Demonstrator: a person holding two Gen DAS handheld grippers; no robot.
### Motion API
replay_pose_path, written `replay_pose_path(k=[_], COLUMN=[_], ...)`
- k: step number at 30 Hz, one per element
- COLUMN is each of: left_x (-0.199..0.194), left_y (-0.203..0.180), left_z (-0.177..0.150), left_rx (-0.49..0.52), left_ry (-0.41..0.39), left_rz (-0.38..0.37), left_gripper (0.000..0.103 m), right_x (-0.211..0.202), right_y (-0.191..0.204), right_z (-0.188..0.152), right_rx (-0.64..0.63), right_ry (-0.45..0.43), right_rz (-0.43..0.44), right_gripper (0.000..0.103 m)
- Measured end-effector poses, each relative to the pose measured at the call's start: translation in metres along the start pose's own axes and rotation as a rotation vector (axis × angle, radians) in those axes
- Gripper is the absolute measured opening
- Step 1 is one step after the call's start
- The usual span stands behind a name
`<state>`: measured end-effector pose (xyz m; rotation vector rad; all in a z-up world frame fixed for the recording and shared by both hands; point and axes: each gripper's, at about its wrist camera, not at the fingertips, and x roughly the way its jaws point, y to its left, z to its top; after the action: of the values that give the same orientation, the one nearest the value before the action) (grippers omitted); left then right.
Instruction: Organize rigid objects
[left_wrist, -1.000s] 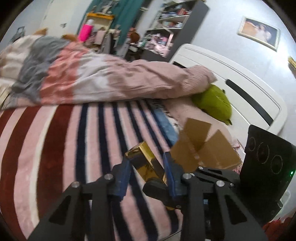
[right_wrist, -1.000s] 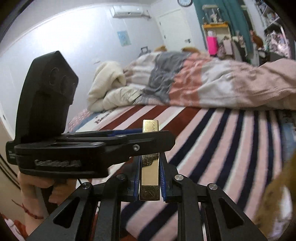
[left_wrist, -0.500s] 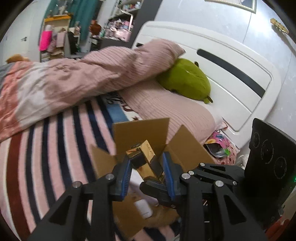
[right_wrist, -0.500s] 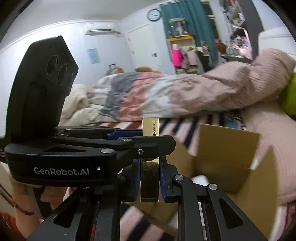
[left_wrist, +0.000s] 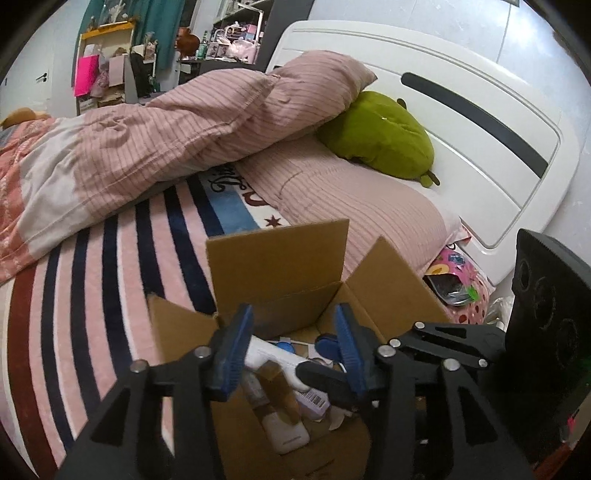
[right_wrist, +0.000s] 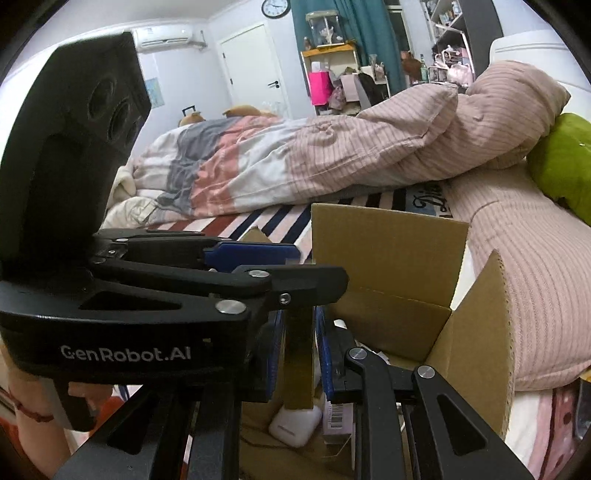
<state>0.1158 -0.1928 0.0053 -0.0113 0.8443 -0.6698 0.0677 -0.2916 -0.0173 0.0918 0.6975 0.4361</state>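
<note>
An open cardboard box (left_wrist: 280, 266) stands on the striped bed; it also shows in the right wrist view (right_wrist: 388, 251). Inside lie a white device (left_wrist: 280, 360), a white case (left_wrist: 286, 435) and a labelled packet (left_wrist: 314, 400). My left gripper (left_wrist: 291, 350) is open and empty above the box. A gold rectangular box (right_wrist: 300, 362) drops, blurred, between the fingers of my right gripper (right_wrist: 299, 354), which stands slightly open around it. The left gripper's body (right_wrist: 147, 295) crosses in front of the right wrist view.
A pink striped duvet (left_wrist: 166, 129) lies across the bed behind the box. A green plush (left_wrist: 376, 136) rests against the white headboard (left_wrist: 480, 122). Pink pillows (left_wrist: 354, 210) lie right of the box. Cluttered shelves stand at the far wall.
Both grippers moved over the cardboard box. The left gripper opened and let go of the gold box. The gold box has slid down between the right fingers into the box.
</note>
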Motion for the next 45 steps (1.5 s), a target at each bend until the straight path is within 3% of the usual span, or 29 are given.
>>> replay_pose_path(k=[6,13,16,20,23,31,45], left_x=[-0.037,-0.101,-0.132,-0.163,-0.178,-0.190,-0.189], left_y=[0.009,0.024,0.034,0.050,0.061,0.078,0.078], left_z=[-0.009,-0.030,-0.044,-0.062,-0.075,-0.094,-0.097], left_rx=[-0.006,-0.021,-0.045,-0.091,-0.126,-0.178,-0.181], left_ry=[-0.077,-0.209,-0.269,-0.321,-0.334,-0.333,-0.327], left_rz=[0.093,0.262,0.339,0.430,0.467,0.487,0.513], left_gripper=[0.076,0.098,0.101,0.102,0.102,0.102,0.102], right_x=[-0.004,-0.027,-0.043,-0.058,-0.065,-0.059,-0.059], right_y=[0.006,0.024,0.040,0.060,0.077,0.098,0.092], right_z=[-0.004,-0.001,0.000,-0.001,-0.005,-0.005,-0.006], right_rx=[0.014,0.017,-0.022,-0.070,-0.117,-0.136,-0.115], right_ry=[0.002,-0.100,-0.183,-0.274,-0.314,-0.302,-0.290], right_rz=[-0.006,-0.043,-0.086,-0.108,-0.087,-0.057,-0.065], right_gripper=[0.015,0.063,0.084,0.098,0.098,0.103,0.103])
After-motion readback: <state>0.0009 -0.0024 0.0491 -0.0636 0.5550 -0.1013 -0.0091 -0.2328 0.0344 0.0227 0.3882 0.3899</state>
